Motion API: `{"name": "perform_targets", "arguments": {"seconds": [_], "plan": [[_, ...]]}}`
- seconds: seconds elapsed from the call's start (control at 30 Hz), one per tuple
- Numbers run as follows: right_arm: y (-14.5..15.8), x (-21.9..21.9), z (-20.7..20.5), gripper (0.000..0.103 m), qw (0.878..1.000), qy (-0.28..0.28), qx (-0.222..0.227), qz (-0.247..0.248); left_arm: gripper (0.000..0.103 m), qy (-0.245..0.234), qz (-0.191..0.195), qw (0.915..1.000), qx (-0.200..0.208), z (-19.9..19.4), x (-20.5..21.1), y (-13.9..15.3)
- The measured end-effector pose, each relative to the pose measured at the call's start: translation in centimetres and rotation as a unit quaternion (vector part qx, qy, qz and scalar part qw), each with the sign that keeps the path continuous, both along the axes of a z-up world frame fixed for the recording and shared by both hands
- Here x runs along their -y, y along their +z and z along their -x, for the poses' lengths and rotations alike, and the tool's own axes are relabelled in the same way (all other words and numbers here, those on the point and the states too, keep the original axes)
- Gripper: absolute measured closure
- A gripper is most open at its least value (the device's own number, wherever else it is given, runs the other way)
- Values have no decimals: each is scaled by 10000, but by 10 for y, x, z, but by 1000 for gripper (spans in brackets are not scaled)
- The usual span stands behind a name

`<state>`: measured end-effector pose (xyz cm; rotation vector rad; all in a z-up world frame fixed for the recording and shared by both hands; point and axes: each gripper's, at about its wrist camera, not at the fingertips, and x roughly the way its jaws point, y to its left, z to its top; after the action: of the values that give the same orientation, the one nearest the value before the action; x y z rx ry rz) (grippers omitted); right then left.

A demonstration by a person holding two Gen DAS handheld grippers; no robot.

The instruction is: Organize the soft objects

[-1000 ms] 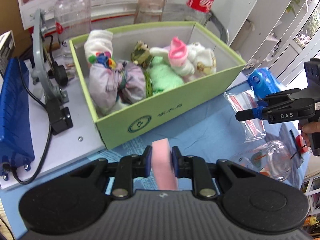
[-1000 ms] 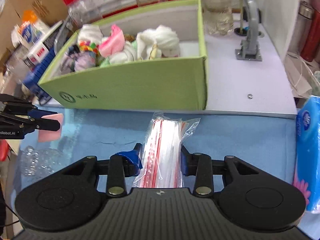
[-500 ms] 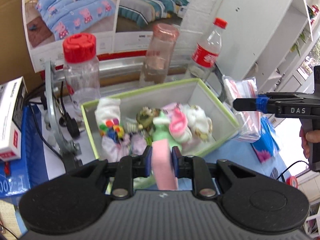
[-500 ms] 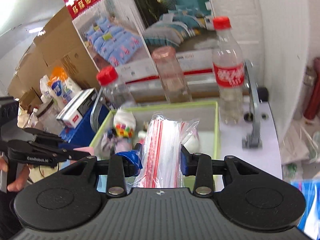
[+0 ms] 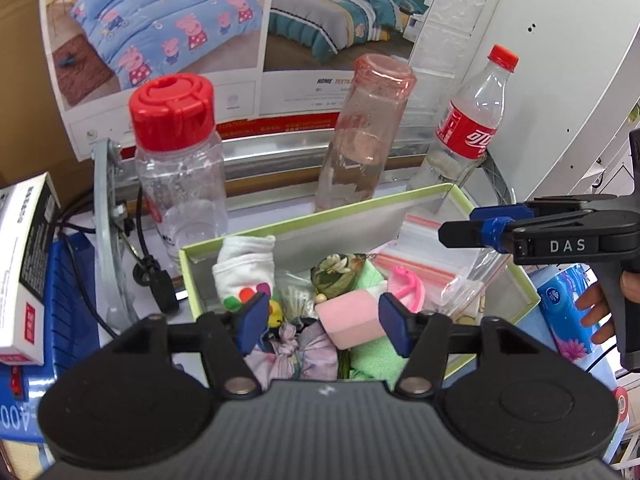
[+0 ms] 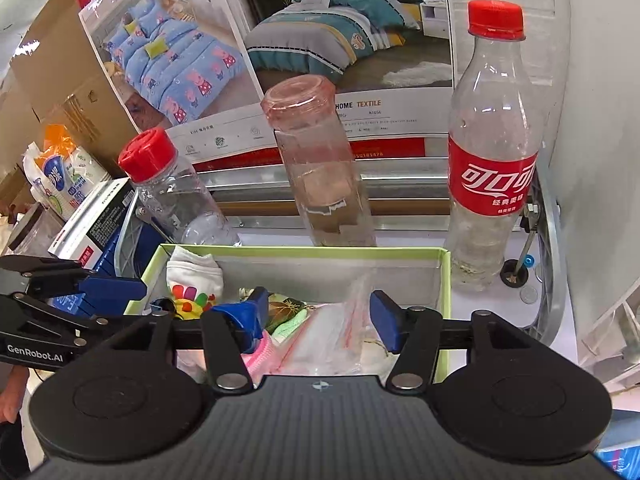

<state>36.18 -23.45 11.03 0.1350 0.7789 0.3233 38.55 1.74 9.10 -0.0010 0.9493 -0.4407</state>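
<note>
Left gripper (image 5: 322,324) hangs over the green cardboard box (image 5: 496,272), jaws opening, the pink foam block (image 5: 350,318) loose between them inside it. Right gripper (image 6: 318,318), also opening, hangs above the clear zip bags (image 6: 332,340) in that box.

Both my wrist cameras look steeply down, close over my green box (image 5: 320,222) (image 6: 304,252); each glimpses the other claw.

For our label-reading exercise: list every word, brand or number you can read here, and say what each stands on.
"DAS": right tool.
"GenRobot.AI": left tool.
"HOME TEXTILE": bedding poster.
Chinese Coca-Cola script: red label of cola bottle.
"400", cut off: blue case.
White carton, tissue pack: print too small.
</note>
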Motion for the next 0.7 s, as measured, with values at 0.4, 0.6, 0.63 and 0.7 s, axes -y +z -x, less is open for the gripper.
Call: {"name": "perform_targets", "arguments": {"seconds": [0.4, 0.6, 0.63, 0.7], "plan": [[28, -8, 104, 53, 9979, -288, 563, -108, 32, 470, 73, 9965, 683, 106, -15, 30], [48, -27, 169, 53, 9937, -441, 1006, 228, 31, 877, 41, 9905, 1055, 162, -24, 41], [49, -30, 179, 53, 9924, -498, 1090, 287, 30, 945, 51, 9895, 1096, 171, -25, 42], [51, -36, 198, 52, 9890, -543, 1314, 404, 30, 1076, 74, 9872, 1172, 188, -27, 43]]}}
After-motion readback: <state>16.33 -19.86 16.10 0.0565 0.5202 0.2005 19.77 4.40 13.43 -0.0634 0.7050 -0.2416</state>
